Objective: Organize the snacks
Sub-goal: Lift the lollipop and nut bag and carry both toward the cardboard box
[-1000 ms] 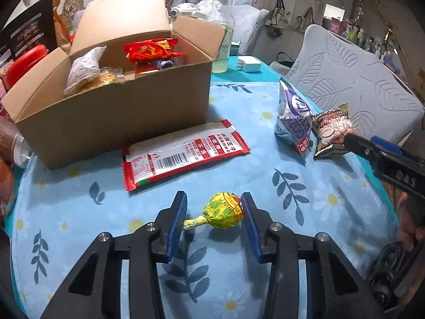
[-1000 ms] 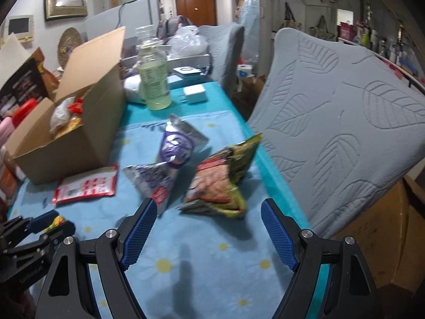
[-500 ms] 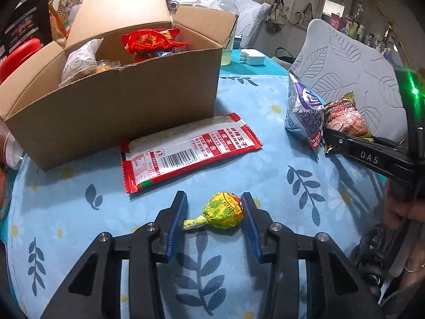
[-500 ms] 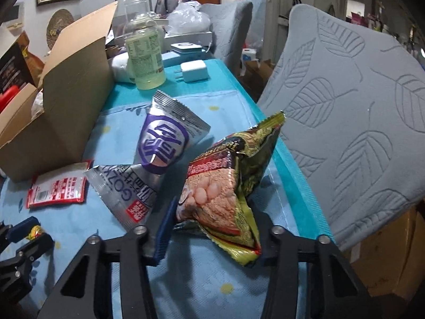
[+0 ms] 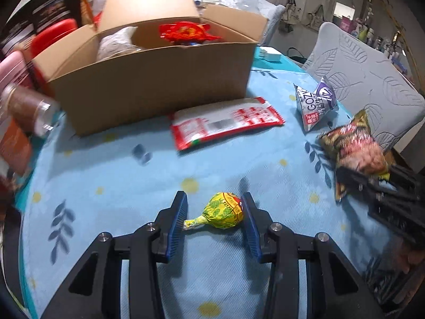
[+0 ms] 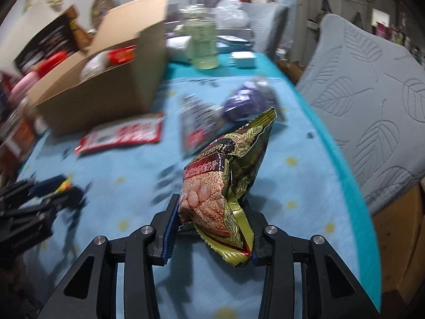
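Observation:
A yellow-green wrapped candy (image 5: pixel 224 211) sits between the blue pads of my left gripper (image 5: pixel 213 214), which is shut on it just above the blue flowered tablecloth (image 5: pixel 111 175). My right gripper (image 6: pixel 212 220) is shut on the lower end of a gold and red snack bag (image 6: pixel 225 175), which stands up out of its jaws. The same snack bag (image 5: pixel 356 146) shows at the right of the left wrist view. An open cardboard box (image 5: pixel 148 85) with several snacks inside stands at the back left. A red and white flat packet (image 5: pixel 225 122) lies in front of it.
A purple and silver packet (image 5: pixel 316 103) lies on the cloth near the grey leaf-pattern chair (image 6: pixel 372 79). Behind the box stand a clear bottle (image 6: pixel 202 42) and a white charger (image 6: pixel 244 59). Jars and red containers (image 5: pixel 24 106) crowd the left table edge.
My right gripper's jaws, wide apart a second ago, have shut on the gold snack bag and pulled it away from the purple packet. My left gripper moved nearer the box with the candy.

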`<state>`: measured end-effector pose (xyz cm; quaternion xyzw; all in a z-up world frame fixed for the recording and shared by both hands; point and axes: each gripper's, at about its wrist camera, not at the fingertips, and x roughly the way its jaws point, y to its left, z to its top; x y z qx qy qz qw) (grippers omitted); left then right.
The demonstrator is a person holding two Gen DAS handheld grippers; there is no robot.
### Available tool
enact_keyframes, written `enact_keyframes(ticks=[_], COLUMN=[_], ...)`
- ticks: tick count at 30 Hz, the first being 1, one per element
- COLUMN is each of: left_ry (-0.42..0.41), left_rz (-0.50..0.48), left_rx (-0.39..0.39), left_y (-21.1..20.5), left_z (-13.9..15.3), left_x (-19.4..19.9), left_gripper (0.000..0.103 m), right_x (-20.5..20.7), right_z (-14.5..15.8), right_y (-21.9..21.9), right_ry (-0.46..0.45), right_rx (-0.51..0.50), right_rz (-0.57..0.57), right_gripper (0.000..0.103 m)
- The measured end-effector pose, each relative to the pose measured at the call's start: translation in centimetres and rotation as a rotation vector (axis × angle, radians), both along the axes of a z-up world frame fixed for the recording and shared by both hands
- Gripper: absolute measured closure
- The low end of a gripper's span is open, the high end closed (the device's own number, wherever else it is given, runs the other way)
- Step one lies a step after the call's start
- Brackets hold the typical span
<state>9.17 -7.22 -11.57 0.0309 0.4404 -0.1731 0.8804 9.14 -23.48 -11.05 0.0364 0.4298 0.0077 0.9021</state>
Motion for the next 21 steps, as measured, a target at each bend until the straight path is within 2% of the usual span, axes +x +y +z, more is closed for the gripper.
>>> enact_keyframes(ticks=[5, 14, 21], left_ry=[-0.004, 0.027, 0.015], left_rz=[0.047, 0.124, 0.129], left_rx=[-0.014, -0.02, 0.053], left_y=[3.1, 7.1, 7.2], left_z=[0.7, -0.2, -0.7], left_x=[-1.8, -3.9, -4.6], left_gripper=[0.062, 0.062, 0.061], right_x=[-1.4, -3.4, -3.5], right_z=[-0.2, -0.6, -0.6], right_y=[3.3, 9.0, 10.0], right_ry=[0.008, 0.027, 0.023], right_rx=[0.07, 0.09, 0.039], right_rz=[0.096, 0.274, 0.267], right_gripper=[0.062, 0.062, 0.058])
